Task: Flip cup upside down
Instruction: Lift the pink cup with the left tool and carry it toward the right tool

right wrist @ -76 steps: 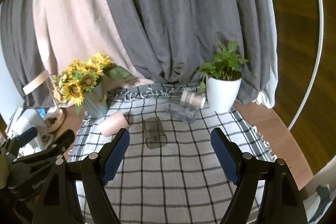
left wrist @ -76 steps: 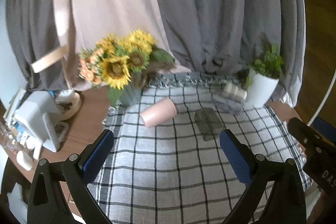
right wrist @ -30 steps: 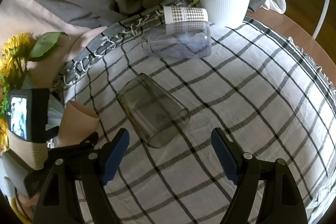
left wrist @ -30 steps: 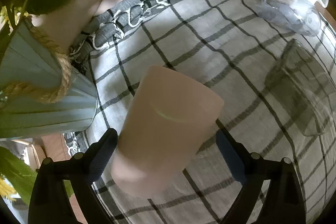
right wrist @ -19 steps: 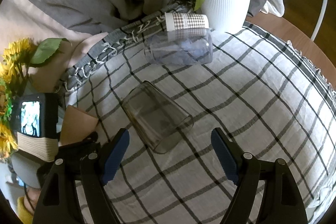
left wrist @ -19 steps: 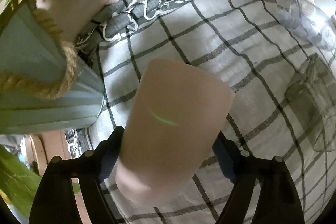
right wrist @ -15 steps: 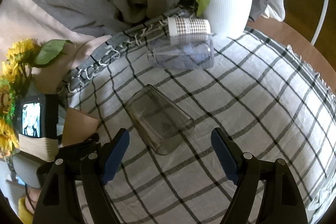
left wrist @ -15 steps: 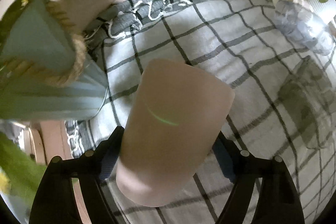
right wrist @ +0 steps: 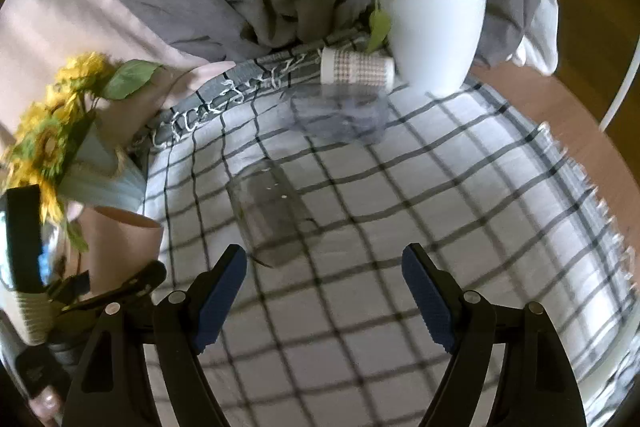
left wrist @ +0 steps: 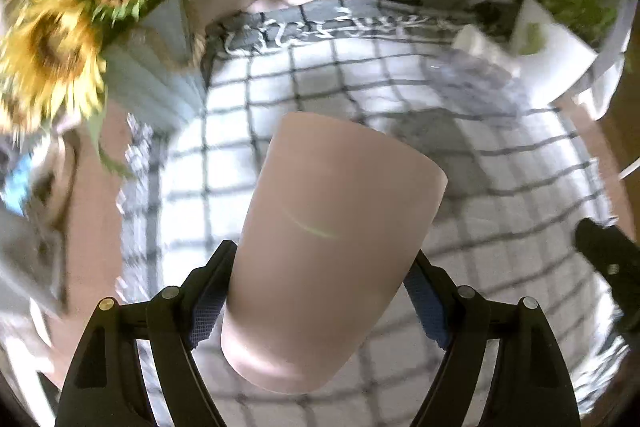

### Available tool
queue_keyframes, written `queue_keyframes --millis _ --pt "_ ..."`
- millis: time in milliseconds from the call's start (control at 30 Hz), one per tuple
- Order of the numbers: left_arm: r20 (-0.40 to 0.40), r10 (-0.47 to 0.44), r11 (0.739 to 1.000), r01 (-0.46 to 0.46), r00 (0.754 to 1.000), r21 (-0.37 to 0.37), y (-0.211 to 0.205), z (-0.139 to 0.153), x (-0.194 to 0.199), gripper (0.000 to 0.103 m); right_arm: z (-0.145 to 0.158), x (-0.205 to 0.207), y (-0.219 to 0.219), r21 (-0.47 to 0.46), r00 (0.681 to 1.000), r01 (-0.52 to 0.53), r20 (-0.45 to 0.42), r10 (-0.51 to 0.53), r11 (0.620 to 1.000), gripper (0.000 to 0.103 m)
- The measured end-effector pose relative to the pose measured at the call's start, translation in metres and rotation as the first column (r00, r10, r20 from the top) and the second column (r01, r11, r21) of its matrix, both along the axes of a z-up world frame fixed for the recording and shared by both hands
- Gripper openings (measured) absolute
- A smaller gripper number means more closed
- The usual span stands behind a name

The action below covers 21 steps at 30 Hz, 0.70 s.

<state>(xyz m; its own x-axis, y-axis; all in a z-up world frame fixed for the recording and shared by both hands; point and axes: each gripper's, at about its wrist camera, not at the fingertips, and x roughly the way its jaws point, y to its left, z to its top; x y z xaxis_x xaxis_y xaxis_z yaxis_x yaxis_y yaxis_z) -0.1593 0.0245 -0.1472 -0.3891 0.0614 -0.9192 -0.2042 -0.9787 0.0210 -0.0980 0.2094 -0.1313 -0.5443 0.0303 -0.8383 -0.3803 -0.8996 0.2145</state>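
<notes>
Left wrist view showed the left tool (left wrist: 316, 299) clamped on the pink cup (left wrist: 332, 239) above the checked tablecloth (left wrist: 500, 235), while the right tool (right wrist: 322, 291) stood open.

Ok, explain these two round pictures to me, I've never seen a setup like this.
No robot here: a person holds a two-finger gripper in each hand, with a fisheye camera on each looking along its fingers. In the left view, the left gripper is shut on a pink cup. In the right view, the right gripper is open and holds nothing. On the checked cloth lie a dark clear cup, a bluish clear cup and a patterned paper cup. Sunflowers and a potted plant stand behind.
</notes>
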Motion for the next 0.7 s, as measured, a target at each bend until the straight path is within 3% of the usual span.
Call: queue_keyframes --millis 100,300,500,700 --pt "0.047 0.057 0.992 -0.062 0.997 0.107 0.011 -0.002 0.028 0.081 0.006 0.017 0.011 0.018 0.998 -0.059 0.011 0.058 0.998 0.080" --pt "0.122 0.122 0.970 -0.144 0.985 0.195 0.035 -0.015 0.068 0.081 0.008 0.047 0.035 0.075 0.994 -0.111 0.026 0.109 0.991 0.080" --pt "0.213 0.162 0.939 -0.217 0.964 0.265 0.052 -0.040 0.084 0.081 -0.002 0.068 0.057 0.104 0.991 -0.126 0.060 0.120 0.987 0.080" --pt "0.291 0.214 0.911 -0.298 0.932 0.284 0.063 -0.065 0.085 0.081 -0.014 0.077 0.072 0.115 0.988 -0.126 0.100 0.115 0.985 0.080"
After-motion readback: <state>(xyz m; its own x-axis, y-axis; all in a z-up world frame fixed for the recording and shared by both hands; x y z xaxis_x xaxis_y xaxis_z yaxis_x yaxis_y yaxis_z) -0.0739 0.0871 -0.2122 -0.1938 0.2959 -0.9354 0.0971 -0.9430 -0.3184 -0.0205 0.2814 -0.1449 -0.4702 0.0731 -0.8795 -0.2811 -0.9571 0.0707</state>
